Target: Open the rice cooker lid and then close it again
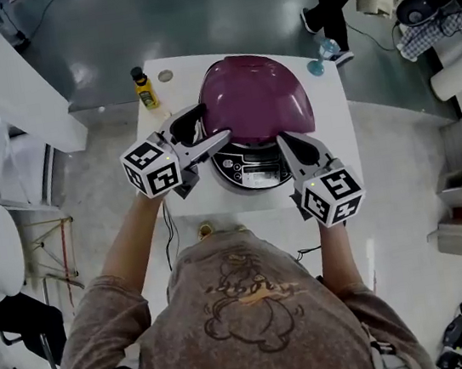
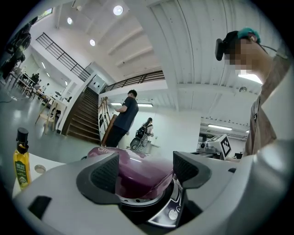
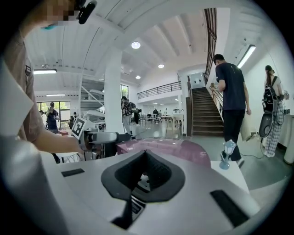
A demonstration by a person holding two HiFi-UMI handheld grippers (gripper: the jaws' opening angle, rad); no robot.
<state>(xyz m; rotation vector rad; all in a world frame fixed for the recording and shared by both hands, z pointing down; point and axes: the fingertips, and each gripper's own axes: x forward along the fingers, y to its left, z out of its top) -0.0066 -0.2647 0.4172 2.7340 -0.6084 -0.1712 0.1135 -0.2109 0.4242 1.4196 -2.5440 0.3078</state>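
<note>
While left hand-held gripper (image 1: 215, 121) gapes around lid (image 1: 257, 98) edge, right hand-held gripper (image 1: 283, 138) closed, empty.

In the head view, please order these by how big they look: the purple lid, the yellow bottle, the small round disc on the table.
Largest: purple lid
Then: yellow bottle
Smallest: round disc

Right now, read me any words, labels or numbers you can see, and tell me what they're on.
No text is legible.
On the bottle label: too small to read.
On the rice cooker control panel: print blurred.
On the marker cubes: patterns only, no letters.
On the shirt: a drawing, no readable words.
</note>
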